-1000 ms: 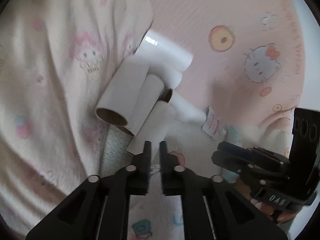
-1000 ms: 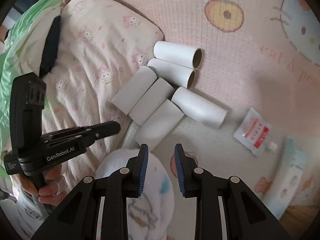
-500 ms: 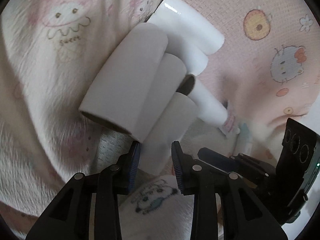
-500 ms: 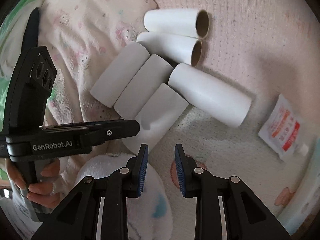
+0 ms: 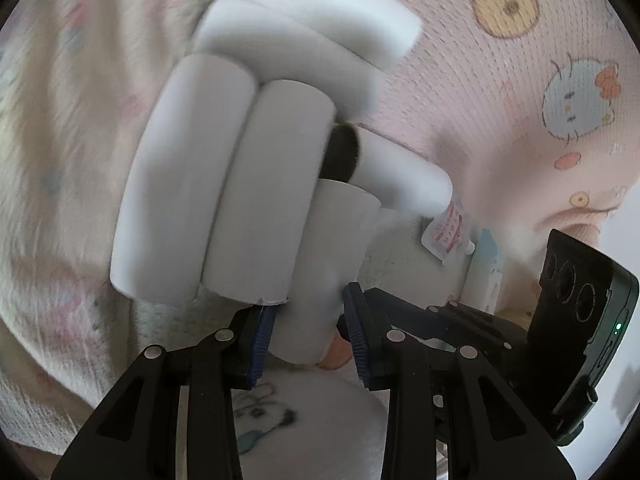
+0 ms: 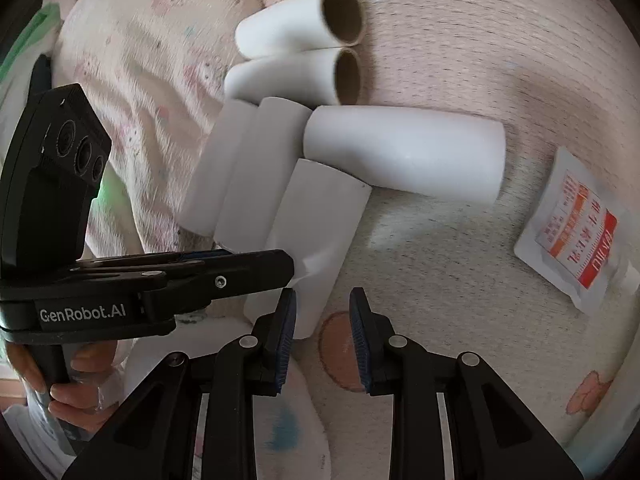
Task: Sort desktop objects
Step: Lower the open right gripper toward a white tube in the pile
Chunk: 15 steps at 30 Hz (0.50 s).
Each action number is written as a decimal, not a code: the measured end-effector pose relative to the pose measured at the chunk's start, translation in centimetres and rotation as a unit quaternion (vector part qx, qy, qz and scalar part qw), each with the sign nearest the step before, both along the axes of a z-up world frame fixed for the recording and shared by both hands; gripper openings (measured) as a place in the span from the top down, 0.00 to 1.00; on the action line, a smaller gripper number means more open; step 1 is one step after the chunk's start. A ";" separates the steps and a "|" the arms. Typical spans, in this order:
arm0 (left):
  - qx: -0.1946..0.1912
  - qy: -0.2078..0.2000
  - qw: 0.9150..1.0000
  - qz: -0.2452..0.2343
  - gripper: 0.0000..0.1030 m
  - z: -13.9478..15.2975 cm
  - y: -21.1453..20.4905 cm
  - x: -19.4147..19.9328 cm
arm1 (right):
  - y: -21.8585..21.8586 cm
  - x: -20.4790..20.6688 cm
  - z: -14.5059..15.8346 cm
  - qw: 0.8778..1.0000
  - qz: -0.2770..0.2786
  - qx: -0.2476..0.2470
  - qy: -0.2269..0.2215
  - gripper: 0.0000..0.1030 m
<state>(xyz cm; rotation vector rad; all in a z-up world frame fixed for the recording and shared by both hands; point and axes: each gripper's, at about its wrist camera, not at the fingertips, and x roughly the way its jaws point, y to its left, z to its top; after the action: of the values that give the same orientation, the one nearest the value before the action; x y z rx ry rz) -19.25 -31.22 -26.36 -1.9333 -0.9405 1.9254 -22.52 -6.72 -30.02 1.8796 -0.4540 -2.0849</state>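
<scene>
Several white cardboard tubes lie clustered on a pink cartoon-print blanket. The nearest tube (image 5: 324, 264) (image 6: 312, 236) lies between the jaws of my left gripper (image 5: 308, 332), which is open around its near end; I cannot tell if the pads touch it. From the right wrist view the left gripper (image 6: 256, 268) reaches in from the left. My right gripper (image 6: 322, 332) is open and empty, just right of that tube's near end. A longer tube (image 6: 404, 156) lies crosswise beyond it.
A red and white sachet (image 6: 576, 232) (image 5: 448, 232) lies to the right. A white plush cloth (image 6: 288, 420) lies under both grippers. A rumpled pink sheet (image 6: 152, 92) rises at the left. Two open-ended tubes (image 6: 304, 52) lie at the back.
My left gripper has opened and moved forward until its jaws straddle the nearest tube. My right gripper has moved closer to the tubes and stayed open.
</scene>
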 end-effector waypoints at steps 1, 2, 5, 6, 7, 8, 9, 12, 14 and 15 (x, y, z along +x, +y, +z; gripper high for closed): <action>-0.001 -0.001 1.000 -0.003 0.64 0.1 0.4 -0.2 | 0.3 0.0 0.0 1.000 -0.004 -0.002 0.002 0.77; 0.000 -0.002 1.000 -0.004 0.64 0.0 0.5 -0.3 | 0.5 0.0 0.0 1.000 -0.005 -0.001 0.004 0.77; 0.012 -0.009 1.000 -0.003 0.64 -0.1 0.9 -0.6 | 1.0 0.1 0.2 1.000 -0.006 0.006 0.014 0.77; 0.018 -0.013 1.000 -0.002 0.64 -0.2 1.0 -0.7 | 1.1 0.2 0.3 1.000 -0.007 0.008 0.018 0.77; 0.025 -0.017 1.000 0.000 0.64 -0.3 1.2 -0.7 | 1.2 0.3 0.3 1.000 -0.007 0.007 0.020 0.77; 0.027 -0.019 0.999 0.000 0.64 -0.4 1.3 -0.7 | 1.3 0.4 0.4 1.000 -0.009 0.006 0.021 0.77; 0.027 -0.018 0.999 -0.001 0.64 -0.3 1.6 -0.8 | 1.4 0.5 0.4 1.000 -0.010 0.005 0.022 0.76; 0.012 -0.011 1.000 -0.018 0.64 0.2 2.5 -0.9 | 1.5 0.6 0.6 1.000 -0.008 0.011 0.026 0.74; 0.002 -0.010 1.000 -0.028 0.64 0.4 3.1 -1.1 | 1.4 0.6 0.6 0.999 -0.008 0.014 0.028 0.66; 0.002 -0.011 0.999 -0.032 0.64 0.5 3.3 -1.2 | 1.3 0.6 0.5 0.999 -0.008 0.015 0.028 0.63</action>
<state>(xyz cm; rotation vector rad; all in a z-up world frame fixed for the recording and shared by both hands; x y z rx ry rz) -20.42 -27.93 -25.89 -1.9611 -0.8760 1.8697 -21.92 -5.39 -29.48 1.8339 -0.4276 -2.1608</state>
